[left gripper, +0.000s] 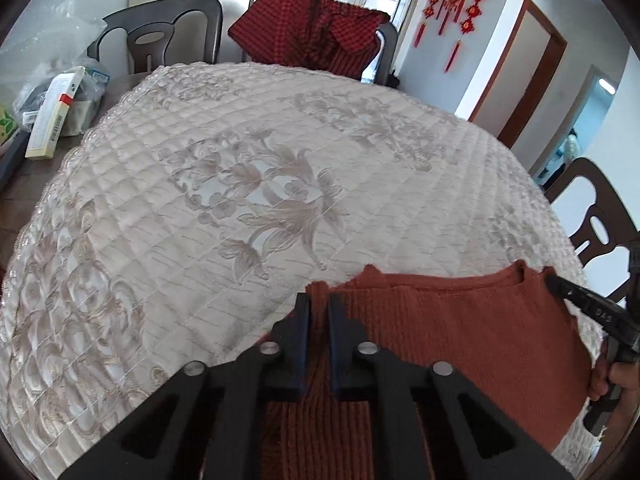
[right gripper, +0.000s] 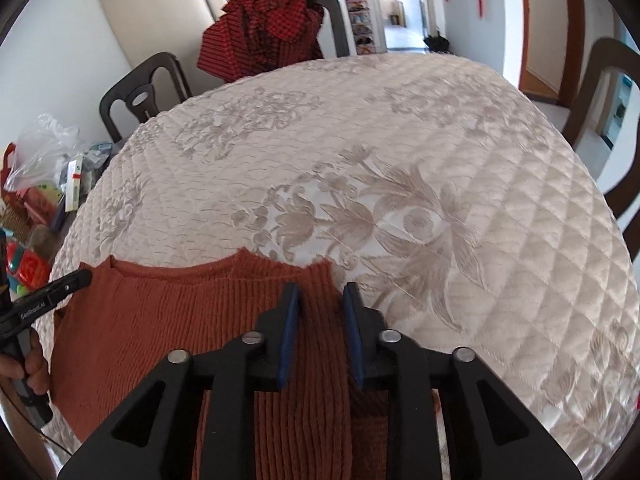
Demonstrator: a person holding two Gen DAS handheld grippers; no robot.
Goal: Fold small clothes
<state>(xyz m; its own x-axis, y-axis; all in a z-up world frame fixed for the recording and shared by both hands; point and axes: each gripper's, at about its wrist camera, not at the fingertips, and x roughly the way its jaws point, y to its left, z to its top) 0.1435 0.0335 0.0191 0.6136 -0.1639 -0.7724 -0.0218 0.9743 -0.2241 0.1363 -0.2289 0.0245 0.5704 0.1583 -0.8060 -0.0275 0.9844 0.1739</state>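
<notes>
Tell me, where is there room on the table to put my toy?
The middle of the quilted cover is bare, from the rust sweater at the near edge up to the chairs. The left end is crowded with plastic bags and boxes.

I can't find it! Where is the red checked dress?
The red checked dress hangs over a chair back at the table's far side, beyond the quilted cloth, in both views.
</notes>
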